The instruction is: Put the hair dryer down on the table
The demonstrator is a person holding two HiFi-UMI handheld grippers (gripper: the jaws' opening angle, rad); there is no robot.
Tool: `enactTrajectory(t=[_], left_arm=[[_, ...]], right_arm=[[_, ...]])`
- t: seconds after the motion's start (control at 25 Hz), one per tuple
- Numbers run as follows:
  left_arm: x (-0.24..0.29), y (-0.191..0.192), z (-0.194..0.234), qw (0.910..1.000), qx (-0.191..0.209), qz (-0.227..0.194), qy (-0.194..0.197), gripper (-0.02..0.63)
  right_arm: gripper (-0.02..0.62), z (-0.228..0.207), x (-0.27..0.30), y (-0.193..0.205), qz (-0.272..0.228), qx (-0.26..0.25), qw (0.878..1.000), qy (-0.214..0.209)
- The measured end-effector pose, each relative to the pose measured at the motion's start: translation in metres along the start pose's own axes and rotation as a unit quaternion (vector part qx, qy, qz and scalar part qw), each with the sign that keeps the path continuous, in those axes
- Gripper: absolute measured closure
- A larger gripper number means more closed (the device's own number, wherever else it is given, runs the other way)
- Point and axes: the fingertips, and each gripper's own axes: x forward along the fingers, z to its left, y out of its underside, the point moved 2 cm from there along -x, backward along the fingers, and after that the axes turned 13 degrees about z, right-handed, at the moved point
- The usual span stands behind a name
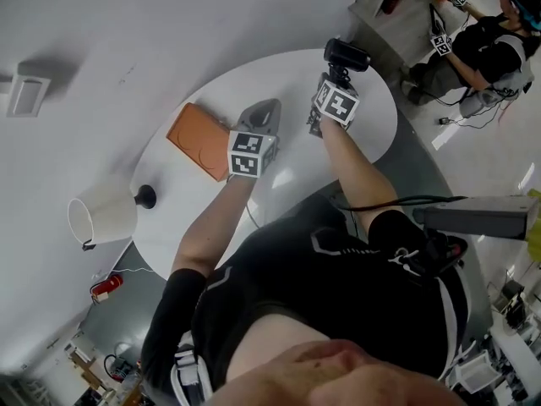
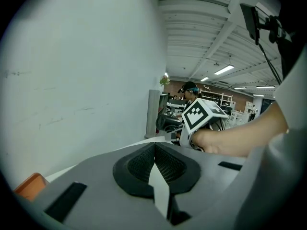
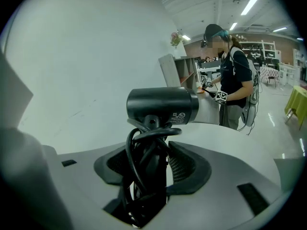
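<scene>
Closest in, the left gripper [image 1: 265, 115] [image 2: 154, 150] is over the middle of the round white table [image 1: 292, 180]. Its 2 jaws are pressed together with nothing in them, so it's shut and empty.

Just beside it, toward the table's left side, there's a flat orange box [image 1: 199, 139] [image 2: 29, 186] lying on the top. A lamp [image 1: 103, 216] with a white shade has its black base right at the table's left edge.

A bit further out, the right gripper [image 1: 337, 78] [image 3: 156, 162] is clamped on the black hair dryer [image 1: 347, 55] [image 3: 163, 104]. The jaws squeeze the handle, which has the black cord [image 3: 134, 162] looped around it, and the barrel sticks out past the jaw tips, lying crosswise. So the dryer is in that grip over the far right part of the table near the far edge, not lying on the top.

Way in the back, past the table, another person [image 1: 473, 53] [image 3: 235, 80] in a dark top stands at a counter.
</scene>
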Motion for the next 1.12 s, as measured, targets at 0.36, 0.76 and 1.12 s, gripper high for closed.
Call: enactTrajectory(t=[0.36, 0.76, 1.12], left_arm=[[0.011, 0.011, 0.014, 0.9993, -0.009, 0.032, -0.019, 0.574], [0.030, 0.013, 0.027, 0.9981, -0.019, 0.053, -0.026, 0.574], [0.034, 0.023, 0.037, 0.9972, -0.025, 0.066, -0.027, 0.574]], right_arm=[[0.365, -0.004, 0.033, 0.007, 0.034, 0.006, 0.999, 0.028], [0.366, -0.015, 0.057, 0.010, 0.053, 0.045, 0.996, 0.061], [0.365, -0.014, 0.077, 0.008, 0.061, 0.054, 0.992, 0.091]])
